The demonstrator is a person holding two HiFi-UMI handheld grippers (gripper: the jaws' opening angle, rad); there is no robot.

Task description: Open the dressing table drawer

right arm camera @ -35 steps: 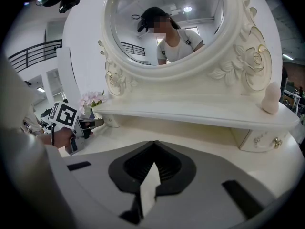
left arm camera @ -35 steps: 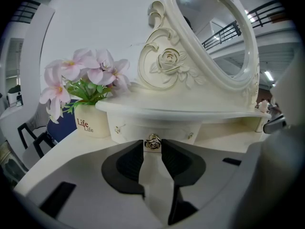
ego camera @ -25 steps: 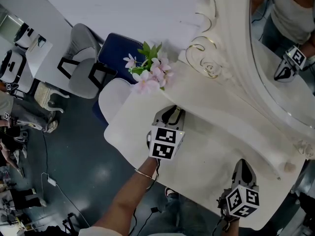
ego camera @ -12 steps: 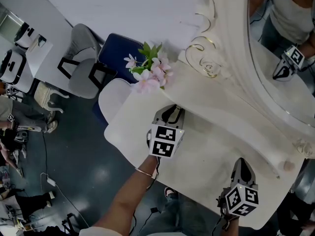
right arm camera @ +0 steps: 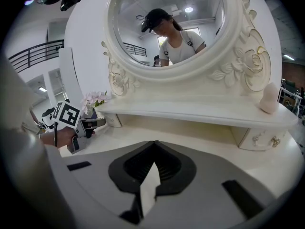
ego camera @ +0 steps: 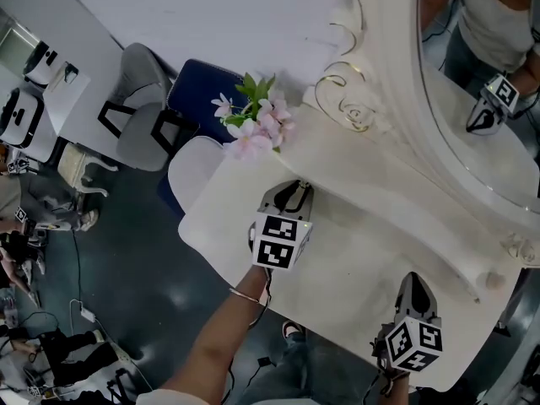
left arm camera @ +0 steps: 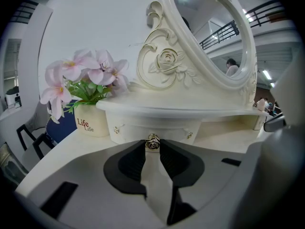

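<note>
pinching the small metal knob [left arm camera: 152,140], the left gripper [left arm camera: 152,146] has its jaws clenched on it at the tips. the knob belongs to the drawer [left arm camera: 143,127], which sits under the raised shelf [left arm camera: 181,109] at the far left of the dressing table [ego camera: 354,260], just right of the flower pot [left arm camera: 90,120]. the drawer front looks flush, so the step in hand seems to be the grip, with opening not yet begun. the next move likely calls for a straight, level pull toward the near edge. the right gripper [right arm camera: 153,149] is empty, jaws pressed together, over the near right tabletop. the pot reads "life" twice.
</note>
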